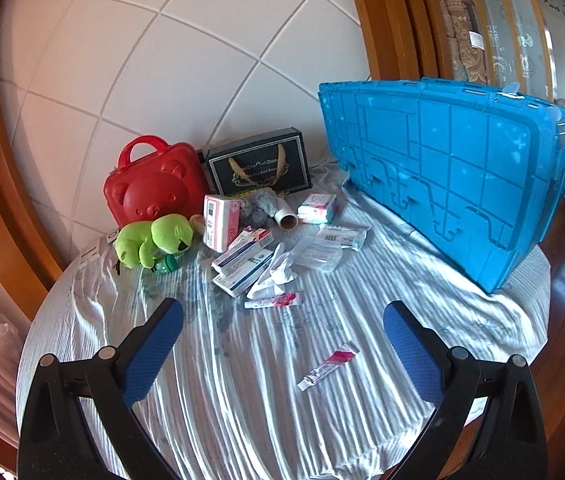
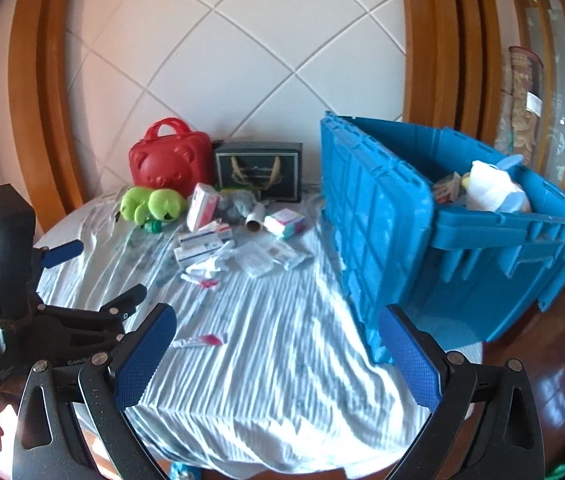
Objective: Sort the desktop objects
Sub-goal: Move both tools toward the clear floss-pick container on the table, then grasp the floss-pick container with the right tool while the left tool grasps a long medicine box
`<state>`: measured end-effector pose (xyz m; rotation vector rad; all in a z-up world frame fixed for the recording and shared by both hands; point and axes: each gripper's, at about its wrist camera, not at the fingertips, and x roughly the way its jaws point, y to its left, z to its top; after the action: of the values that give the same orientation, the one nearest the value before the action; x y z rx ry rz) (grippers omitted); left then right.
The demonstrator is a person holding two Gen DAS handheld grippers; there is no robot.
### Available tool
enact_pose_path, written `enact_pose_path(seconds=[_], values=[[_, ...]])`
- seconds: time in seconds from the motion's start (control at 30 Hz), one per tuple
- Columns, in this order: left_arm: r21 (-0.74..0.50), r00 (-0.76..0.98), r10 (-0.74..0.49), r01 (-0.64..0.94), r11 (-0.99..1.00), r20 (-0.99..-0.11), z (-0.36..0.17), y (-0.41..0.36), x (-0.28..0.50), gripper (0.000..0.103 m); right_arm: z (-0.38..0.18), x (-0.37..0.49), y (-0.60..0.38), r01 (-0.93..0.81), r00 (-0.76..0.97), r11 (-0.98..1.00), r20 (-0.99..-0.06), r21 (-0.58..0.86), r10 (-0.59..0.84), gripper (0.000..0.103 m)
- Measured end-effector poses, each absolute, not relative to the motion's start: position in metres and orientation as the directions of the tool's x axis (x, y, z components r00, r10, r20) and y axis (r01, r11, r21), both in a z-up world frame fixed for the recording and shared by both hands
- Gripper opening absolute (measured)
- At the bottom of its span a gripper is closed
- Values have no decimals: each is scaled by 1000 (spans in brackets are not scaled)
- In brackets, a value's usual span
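A pile of small items lies mid-table: medicine boxes [image 1: 242, 264], a white cloth [image 1: 272, 276], a green plush frog [image 1: 152, 242], a pink-white box [image 1: 220, 222], a cardboard tube [image 1: 284, 216] and clear packets [image 1: 318, 254]. A pink tube [image 1: 328, 365] lies alone near the front; it also shows in the right wrist view [image 2: 200, 341]. Another pink tube [image 1: 274, 301] lies by the cloth. My left gripper [image 1: 282, 344] is open and empty above the front cloth. My right gripper [image 2: 276, 354] is open and empty. The left gripper [image 2: 94, 276] shows at the right view's left side.
A big blue crate [image 2: 462, 232] stands at the right with its lid [image 2: 366, 216] hanging open and a few items [image 2: 490, 188] inside. A red bear case [image 1: 154, 184] and a dark gift bag [image 1: 260, 164] stand by the back wall. A striped cloth [image 1: 242, 380] covers the round table.
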<state>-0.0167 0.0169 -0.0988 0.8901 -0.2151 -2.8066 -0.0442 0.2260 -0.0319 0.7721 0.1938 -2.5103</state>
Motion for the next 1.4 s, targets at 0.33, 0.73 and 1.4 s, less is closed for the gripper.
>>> enact_pose_path(seconds=[0.33,0.73,1.4], values=[[264,-784,-286,161,-951,-551,-114,-95,-59,102,-59,-112,122,515,-641,-856,-645,40,-416,102],[281,-783,-190,20,-959,-592,-144,-156,-141,102,-106,-194,61,461,-603,-883,-700,87,-383,102],[116,-638,64,-236,-965,-767,-262,-172,-257,101,-246,-348,19,603,-295,-793,-900,85,-321,78]])
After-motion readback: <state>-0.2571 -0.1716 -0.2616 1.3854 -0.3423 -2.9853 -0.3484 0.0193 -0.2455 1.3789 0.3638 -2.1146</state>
